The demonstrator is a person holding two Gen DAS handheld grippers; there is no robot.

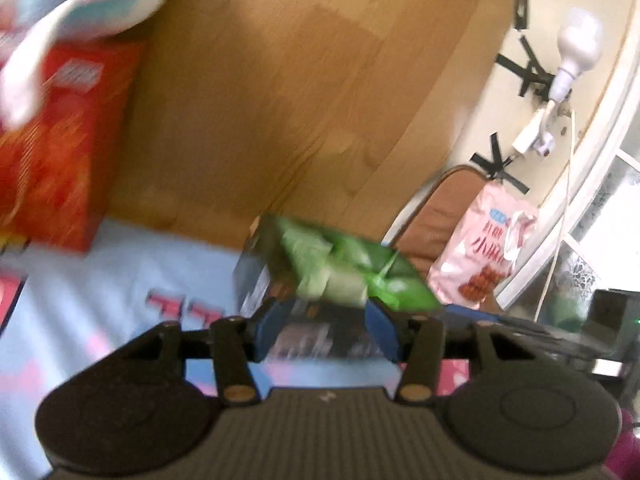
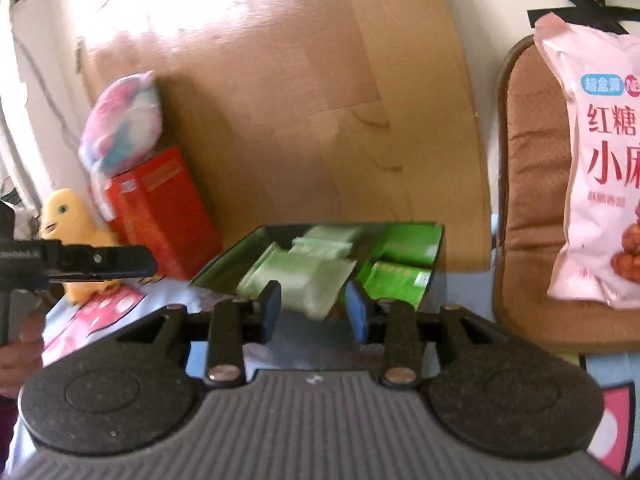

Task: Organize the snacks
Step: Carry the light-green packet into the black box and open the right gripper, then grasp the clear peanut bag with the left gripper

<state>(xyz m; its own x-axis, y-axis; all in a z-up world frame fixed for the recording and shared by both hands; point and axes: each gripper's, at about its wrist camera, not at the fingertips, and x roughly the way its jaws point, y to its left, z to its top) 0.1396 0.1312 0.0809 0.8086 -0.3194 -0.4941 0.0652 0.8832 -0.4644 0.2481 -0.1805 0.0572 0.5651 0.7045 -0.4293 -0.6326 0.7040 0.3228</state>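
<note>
Green snack box (image 2: 340, 264) sitting on blue patterned sheet (image 1: 120, 280), wooden board (image 2: 280, 120) leaning behind. Left tongs (image 1: 326, 320) gaping around box; right tongs (image 2: 314, 308) gaping, holding nothing.

Open green snack box (image 2: 400, 248) lies directly ahead. Red carton (image 2: 168, 208) blocks the left; pink snack bag (image 2: 600, 160) blocks the right. Wooden headboard (image 2: 300, 100) closes the rear.

Packets (image 2: 304, 276) in box (image 2: 404, 226); carton (image 2: 168, 208) left; bag (image 2: 600, 168) right
</note>
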